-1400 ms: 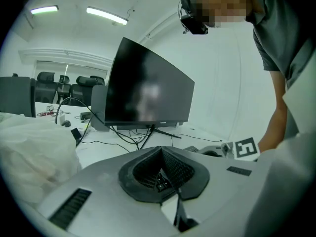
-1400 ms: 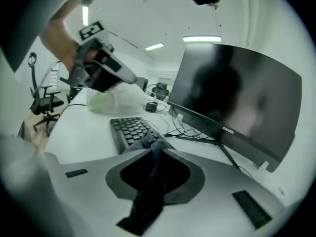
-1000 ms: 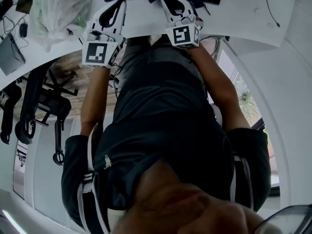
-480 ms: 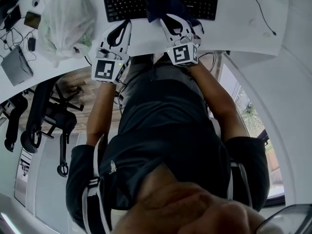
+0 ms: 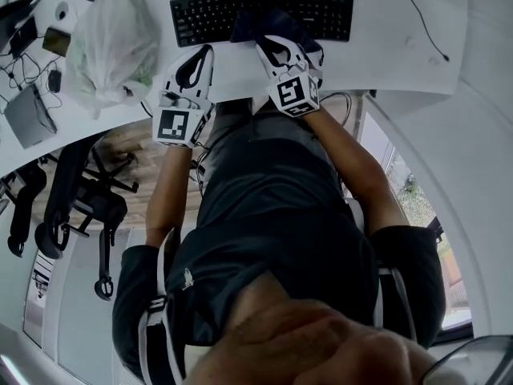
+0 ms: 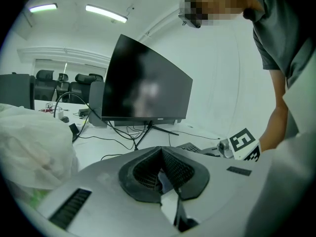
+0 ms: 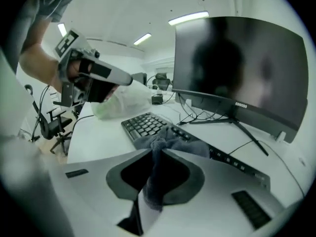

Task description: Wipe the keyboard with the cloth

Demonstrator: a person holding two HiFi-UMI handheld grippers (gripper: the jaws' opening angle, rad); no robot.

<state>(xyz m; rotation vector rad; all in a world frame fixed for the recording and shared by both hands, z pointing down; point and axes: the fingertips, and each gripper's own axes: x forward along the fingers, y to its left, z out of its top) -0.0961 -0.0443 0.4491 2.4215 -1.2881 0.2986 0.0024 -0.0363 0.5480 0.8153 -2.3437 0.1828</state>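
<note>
The black keyboard point(image 5: 208, 10) lies on the white desk point(image 5: 401, 50), and shows in the right gripper view as well point(image 7: 143, 124). A dark blue-grey cloth point(image 5: 255, 24) is bunched on its middle keys. My right gripper point(image 5: 276, 45) is shut on a fold of that cloth point(image 7: 154, 181), which spreads over the keys ahead of the jaws point(image 7: 190, 144). My left gripper point(image 5: 195, 58) hovers over the desk's front edge, left of the cloth and just short of the keyboard. Its jaws point(image 6: 160, 152) meet at the tips with nothing between them.
A white plastic bag point(image 5: 108, 34) sits left of the keyboard. A dark monitor point(image 7: 239, 68) on a stand rises behind it, with cables point(image 5: 425, 14) trailing on the desk. Small devices point(image 5: 28, 115) lie at the far left. Office chairs point(image 5: 76, 187) stand on the floor below.
The head view has tilted, so more of the keyboard and desk shows. My right gripper has turned slightly with the cloth in it. The left gripper keeps its place.
</note>
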